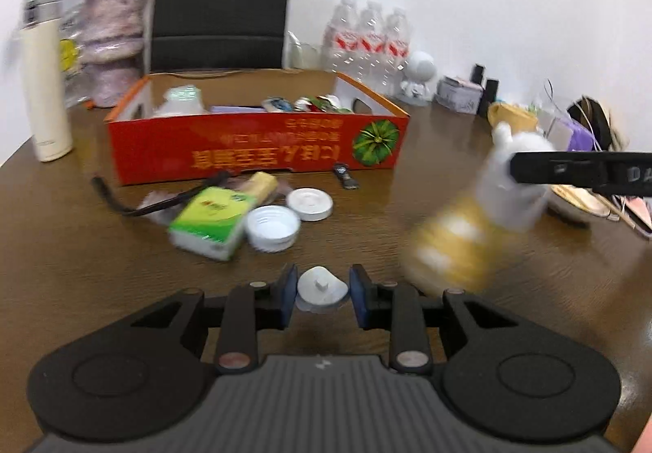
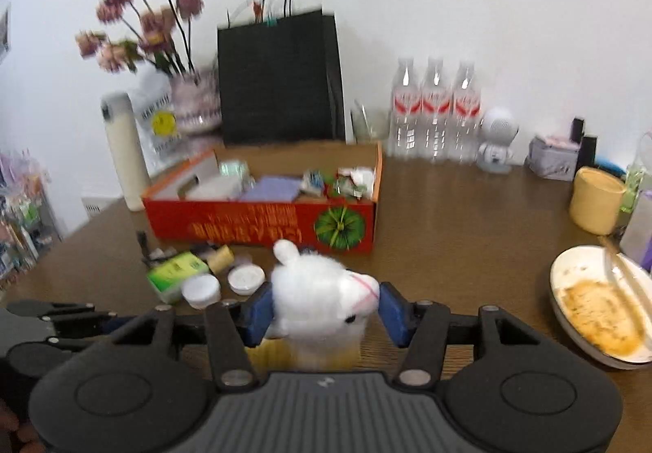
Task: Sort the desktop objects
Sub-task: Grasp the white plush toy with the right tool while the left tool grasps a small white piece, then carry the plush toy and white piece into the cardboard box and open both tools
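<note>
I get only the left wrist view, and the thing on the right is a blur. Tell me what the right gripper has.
Observer: A white plush llama. The right gripper has a pad on each side of its head.
Operator: Report what lies to the right of it before I swing over.
Observer: A dirty plate smeared with orange food residue.
Operator: Say whether anything is on that plate.
Observer: A utensil rests across it, with its handle pointing away from the camera.
</note>
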{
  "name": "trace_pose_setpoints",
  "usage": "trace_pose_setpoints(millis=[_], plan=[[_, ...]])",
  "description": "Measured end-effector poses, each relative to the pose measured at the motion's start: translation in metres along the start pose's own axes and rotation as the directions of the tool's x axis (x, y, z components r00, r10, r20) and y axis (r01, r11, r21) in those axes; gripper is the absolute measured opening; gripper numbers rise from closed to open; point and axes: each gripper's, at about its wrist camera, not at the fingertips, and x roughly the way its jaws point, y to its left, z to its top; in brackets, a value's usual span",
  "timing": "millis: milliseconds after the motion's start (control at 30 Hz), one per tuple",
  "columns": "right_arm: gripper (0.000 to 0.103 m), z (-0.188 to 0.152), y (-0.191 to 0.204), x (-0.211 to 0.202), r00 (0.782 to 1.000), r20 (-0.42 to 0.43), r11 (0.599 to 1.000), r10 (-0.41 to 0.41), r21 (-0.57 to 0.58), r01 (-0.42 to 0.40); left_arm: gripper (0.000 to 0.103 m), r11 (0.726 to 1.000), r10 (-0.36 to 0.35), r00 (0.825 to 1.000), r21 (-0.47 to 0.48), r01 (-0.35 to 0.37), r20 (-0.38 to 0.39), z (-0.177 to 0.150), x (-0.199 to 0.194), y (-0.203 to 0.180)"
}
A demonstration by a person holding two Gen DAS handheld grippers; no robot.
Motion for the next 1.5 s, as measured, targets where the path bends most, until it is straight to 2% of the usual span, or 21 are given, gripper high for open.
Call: trace_pose_setpoints(millis=[67, 200, 300, 367, 400, 433, 567, 633, 667, 767, 833, 867, 933, 1000, 1067, 1133, 1233, 1333, 1400, 1500], plan=[[0.053, 0.002, 0.000, -0.004, 1.000, -0.013, 1.000, -0.004, 0.017, 0.004, 0.029, 1.000, 0.003, 1.000, -0.018, -0.003, 0.001, -0.001, -0.008, 0.004], [0.052, 0.011, 0.012, 0.002, 0.999, -0.016, 0.999, -0.034, -0.023, 0.033, 0.029, 1.000, 0.008, 0.999, -0.021, -0.007, 0.034, -0.005, -0.026, 0.012], [0.053, 0.008, 0.015, 0.039, 0.995, -0.089, 0.998, -0.054, -0.030, 0.052, 0.029, 0.999, 0.031, 0.999, -0.038, -0.030, 0.023, -0.010, -0.028, 0.018], [0.051, 0.003, 0.013, 0.061, 0.986, -0.168, 1.000, -0.020, 0.006, 0.022, 0.029, 0.999, 0.029, 0.999, -0.032, -0.028, 0.018, -0.014, -0.028, 0.020], [0.047, -0.001, 0.014, 0.073, 0.980, -0.200, 1.000, -0.005, 0.014, 0.008, 0.029, 0.999, 0.030, 0.999, -0.027, -0.030, 0.013, -0.017, -0.026, 0.021], [0.048, -0.006, 0.018, 0.083, 0.974, -0.227, 1.000, -0.007, 0.000, 0.007, 0.029, 0.999, 0.042, 0.999, -0.023, -0.042, 0.003, -0.020, -0.023, 0.021], [0.059, -0.015, 0.025, 0.084, 0.970, -0.245, 1.000, -0.002, 0.011, 0.005, 0.029, 0.997, 0.078, 0.996, 0.026, -0.077, -0.038, -0.030, -0.015, 0.019], [0.082, -0.014, 0.023, 0.073, 0.969, -0.246, 1.000, 0.024, 0.024, -0.019, 0.032, 0.996, 0.086, 0.995, 0.030, -0.085, -0.041, -0.033, -0.014, 0.019], [0.084, -0.014, 0.022, 0.069, 0.968, -0.249, 0.999, 0.033, 0.022, -0.029, 0.033, 0.996, 0.083, 0.996, 0.033, -0.081, -0.042, -0.035, -0.014, 0.020], [0.076, -0.020, 0.019, 0.064, 0.955, -0.294, 0.999, 0.047, 0.003, -0.048, 0.037, 0.997, 0.071, 0.997, 0.038, -0.070, -0.035, -0.036, -0.014, 0.020], [0.057, -0.025, 0.018, 0.069, 0.949, -0.315, 1.000, 0.015, -0.020, -0.022, 0.029, 0.996, 0.079, 0.996, 0.054, -0.077, -0.039, -0.035, -0.012, 0.019], [0.054, -0.027, 0.018, 0.070, 0.949, -0.317, 1.000, 0.005, -0.020, -0.012, 0.029, 0.996, 0.079, 0.996, 0.054, -0.077, -0.041, -0.034, -0.012, 0.018], [0.048, -0.026, 0.016, 0.067, 0.954, -0.297, 1.000, 0.031, 0.007, -0.031, 0.028, 0.996, 0.085, 0.995, 0.005, -0.085, -0.044, -0.032, -0.015, 0.021], [0.048, -0.022, 0.020, 0.056, 0.969, -0.247, 0.999, 0.034, 0.008, -0.033, 0.028, 0.996, 0.092, 0.996, -0.022, -0.092, -0.001, -0.028, -0.029, 0.022], [0.047, -0.016, 0.024, 0.037, 0.986, -0.157, 0.999, 0.050, 0.006, -0.050, 0.028, 0.993, 0.115, 0.992, -0.032, -0.114, 0.050, -0.024, -0.044, 0.020], [0.047, -0.018, 0.026, 0.017, 0.995, -0.070, 0.997, 0.069, 0.030, -0.067, 0.028, 0.988, 0.146, 0.986, -0.054, -0.142, 0.085, -0.026, -0.056, 0.019], [0.047, -0.034, 0.027, -0.004, 0.998, -0.027, 0.994, 0.062, 0.087, -0.060, 0.028, 0.980, 0.190, 0.976, -0.076, -0.182, 0.106, -0.033, -0.065, 0.013], [0.046, -0.046, 0.029, -0.019, 0.998, 0.000, 0.992, 0.062, 0.109, -0.061, 0.028, 0.980, 0.186, 0.974, -0.093, -0.175, 0.129, -0.032, -0.072, 0.009], [0.046, -0.042, 0.030, -0.023, 0.998, 0.030, 0.993, 0.057, 0.106, -0.060, 0.028, 0.980, 0.192, 0.969, -0.087, -0.180, 0.157, -0.023, -0.073, 0.006], [0.046, -0.015, 0.026, -0.024, 0.995, 0.076, 0.993, 0.067, 0.097, -0.074, 0.028, 0.988, 0.139, 0.972, -0.099, -0.121, 0.191, 0.009, -0.070, 0.012]])
